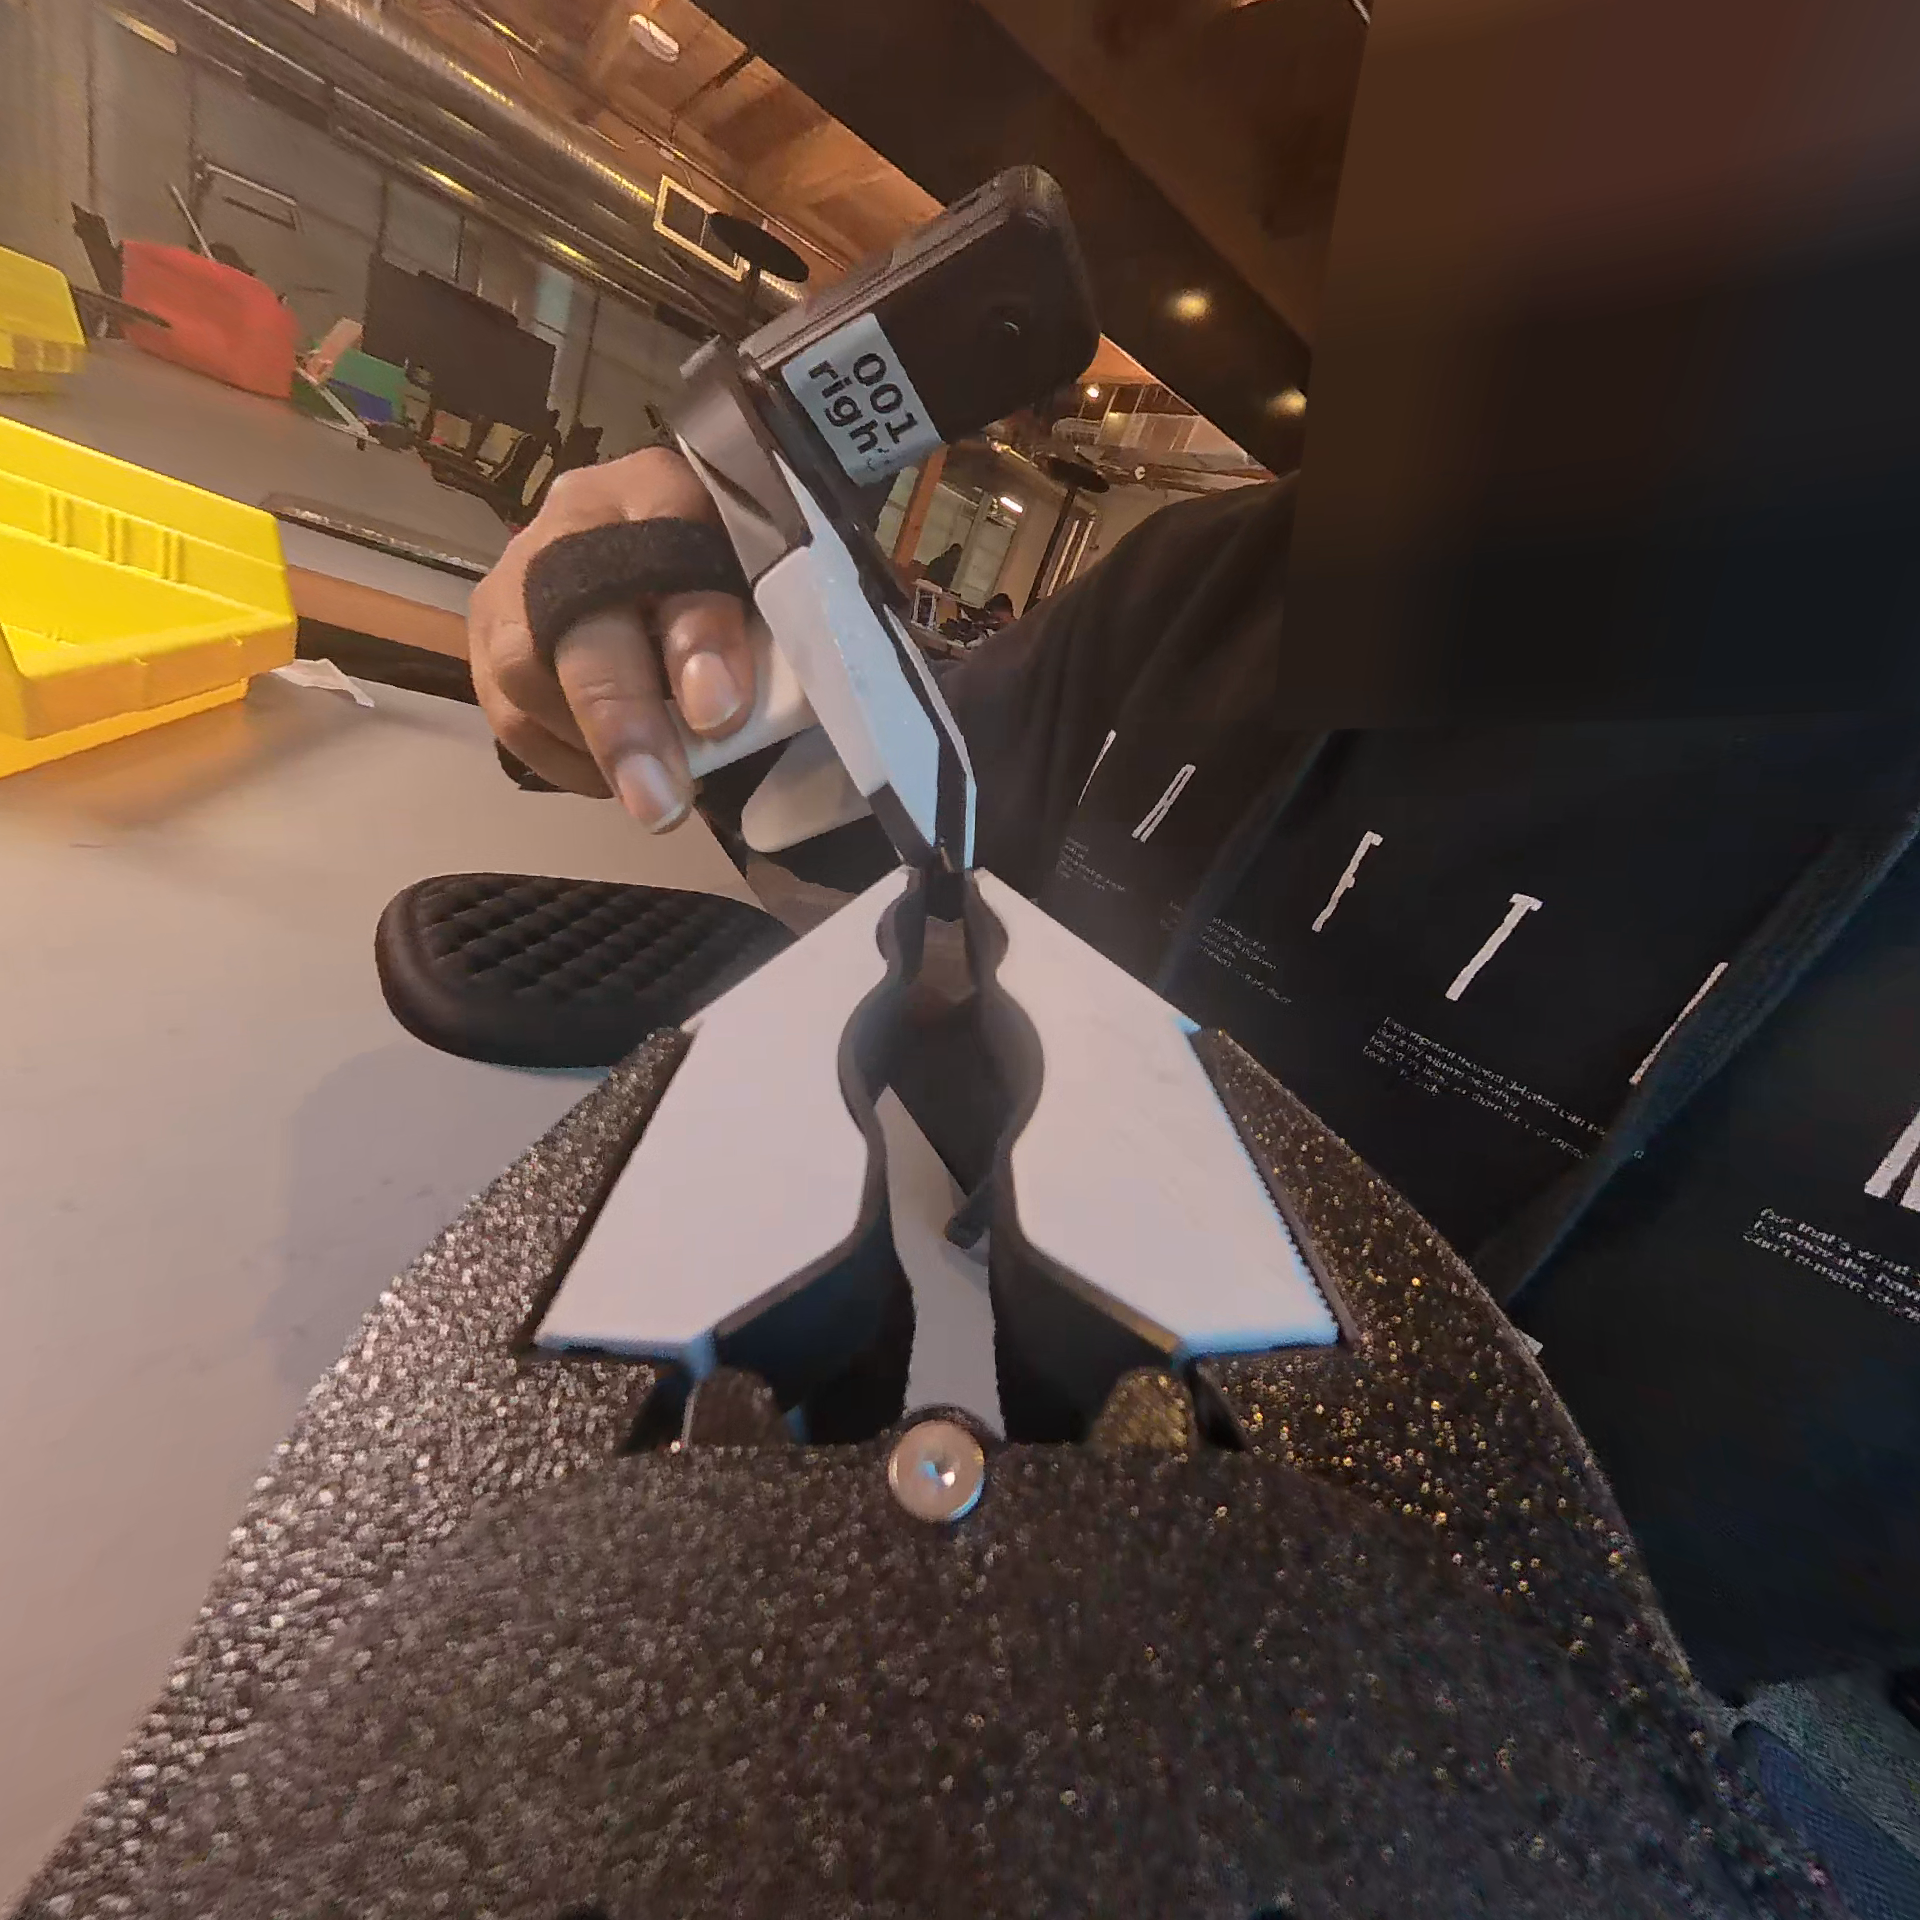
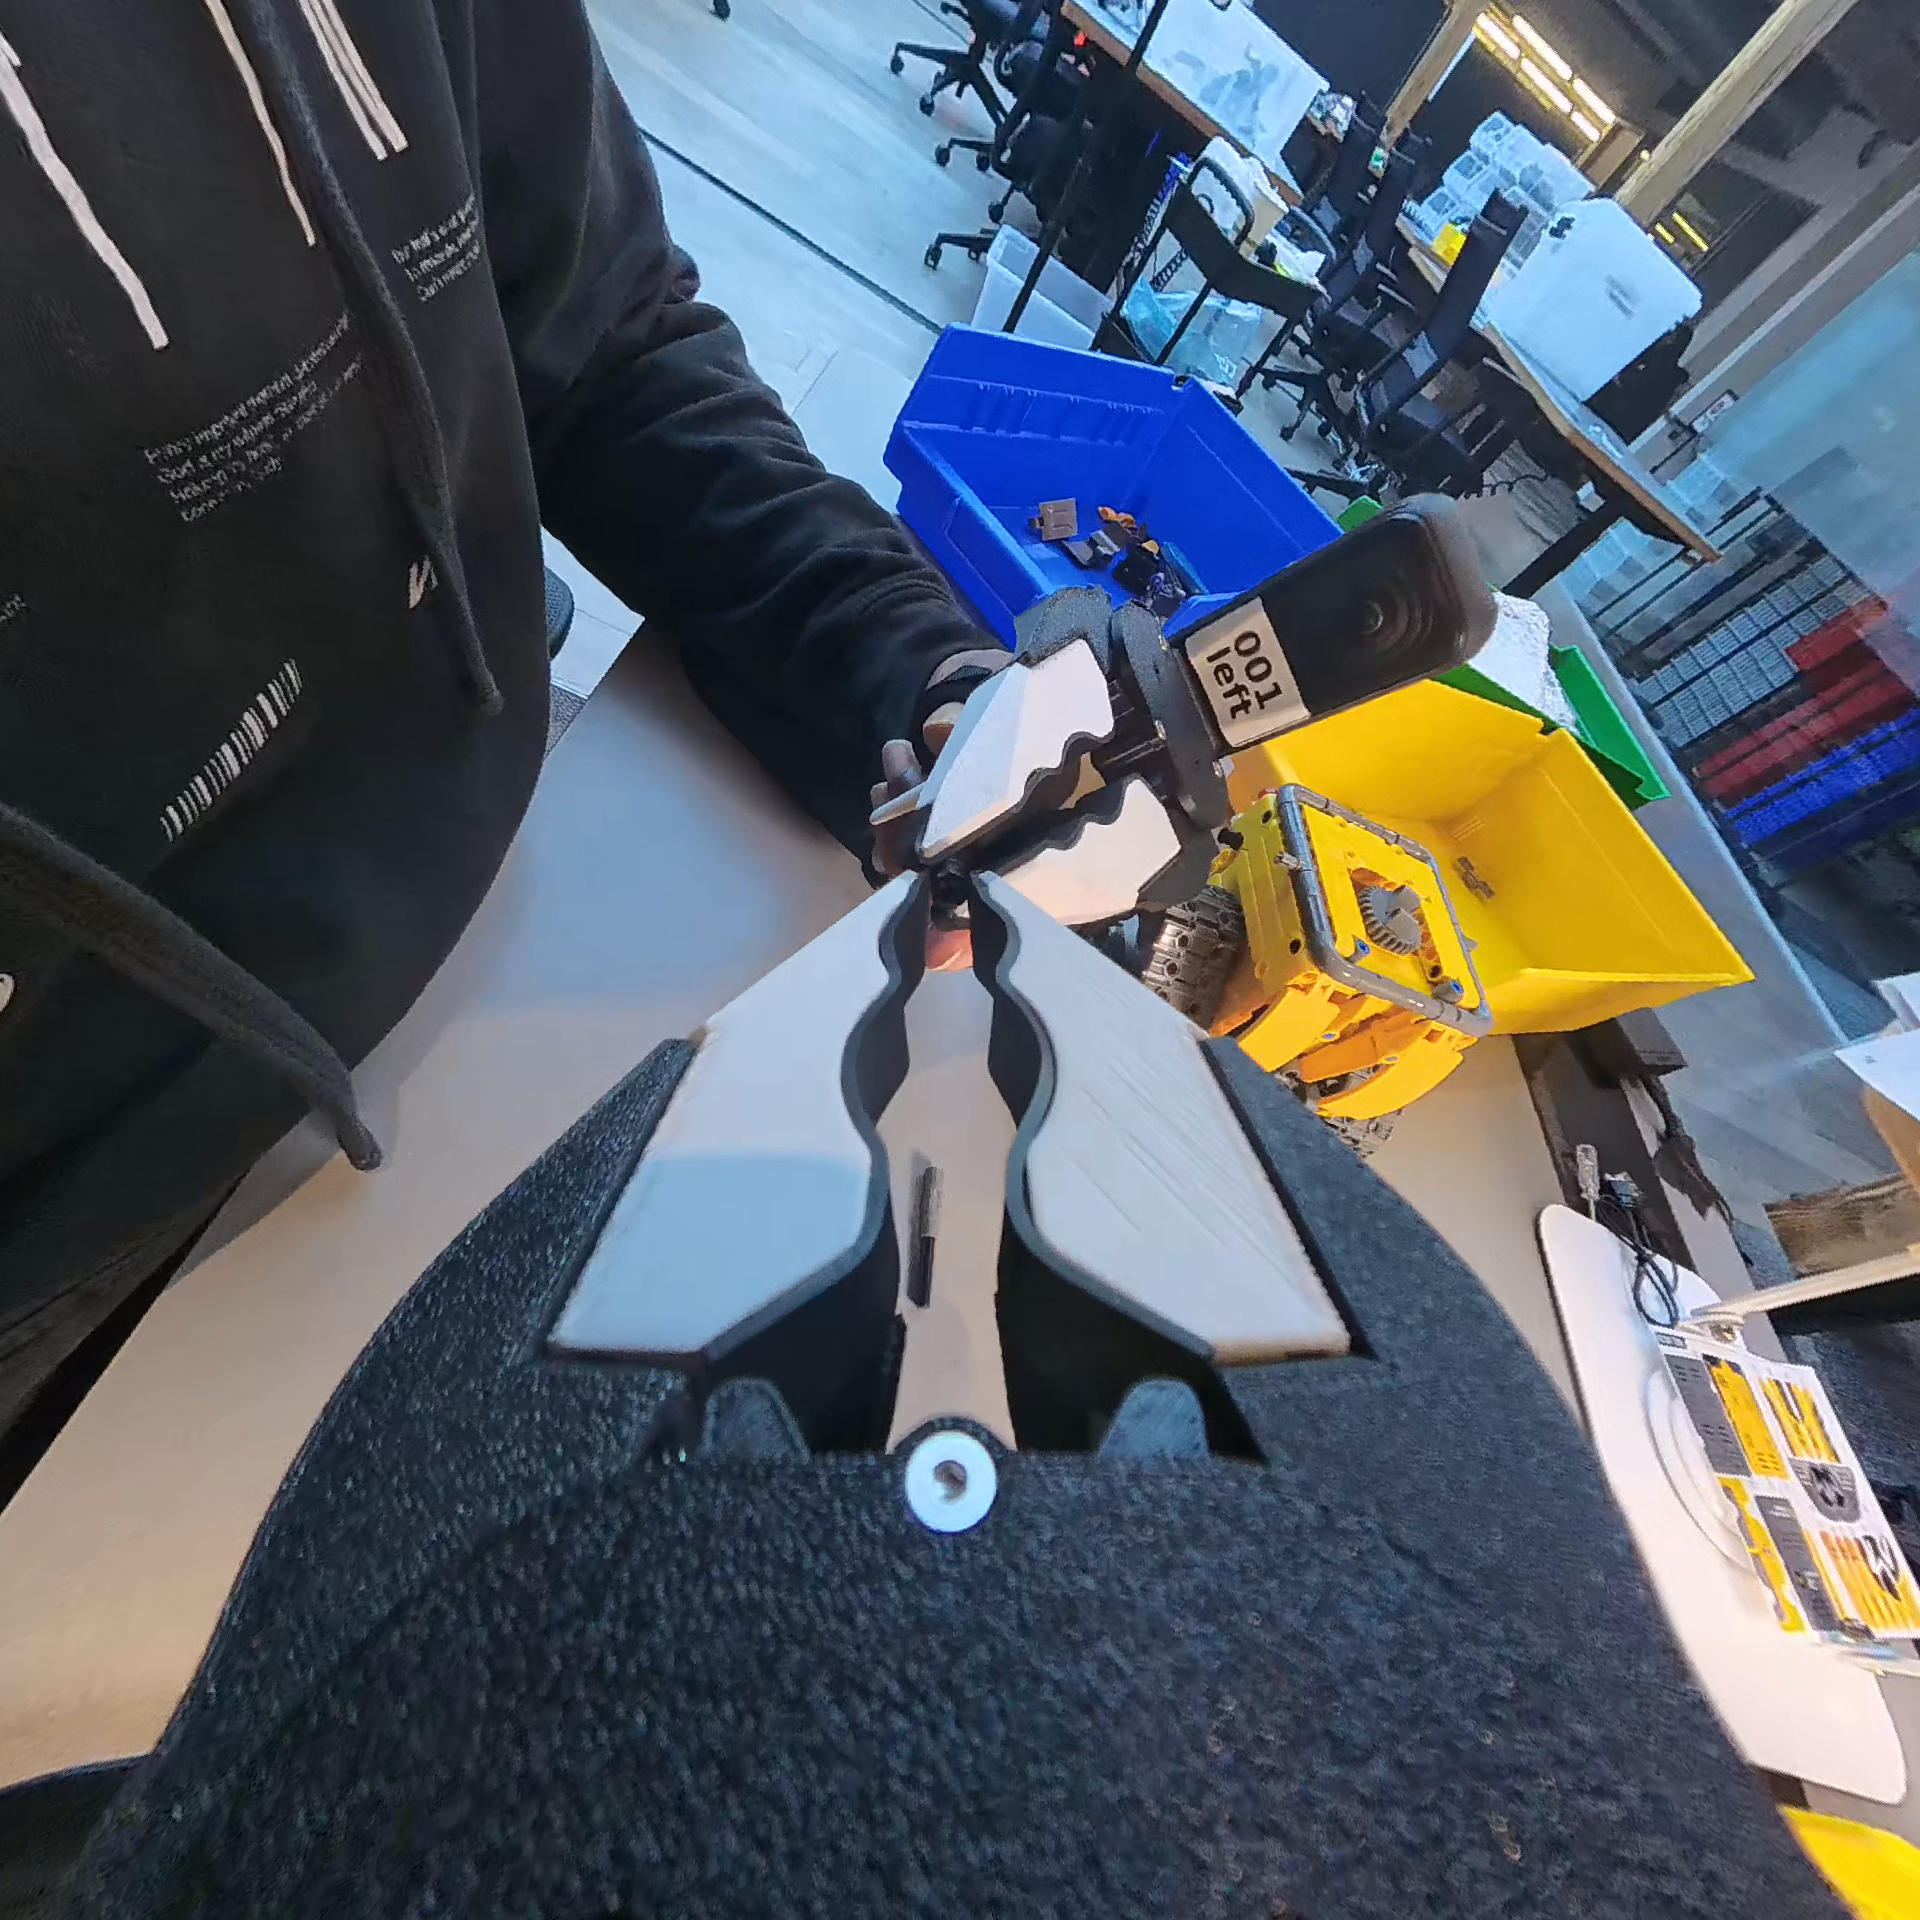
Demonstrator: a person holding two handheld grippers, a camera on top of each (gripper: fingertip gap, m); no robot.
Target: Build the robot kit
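Note:
My left gripper (image 1: 940,883) and right gripper (image 2: 948,891) meet tip to tip just above the grey table (image 1: 208,1039). Both sets of jaws are almost closed on one small black part (image 2: 951,896), which is mostly hidden between the tips. In the left wrist view the right gripper (image 1: 940,857) comes down from above, held by a hand (image 1: 603,675). In the right wrist view the left gripper (image 2: 940,883) reaches in from behind. A thin black rod (image 2: 923,1236) lies on the table under the fingers; it also shows in the left wrist view (image 1: 971,1210).
A yellow brick-built vehicle (image 2: 1340,935) stands right of the tips, with a yellow bin (image 2: 1538,831) and a blue bin (image 2: 1039,457) holding small parts behind it. A white tray (image 2: 1621,1455) with a sticker sheet (image 2: 1787,1496) sits at right. More yellow bins (image 1: 125,603) and a black armrest pad (image 1: 561,966) are nearby. The person's black hoodie (image 2: 260,520) is close. The grippers are tip to tip, or close to it.

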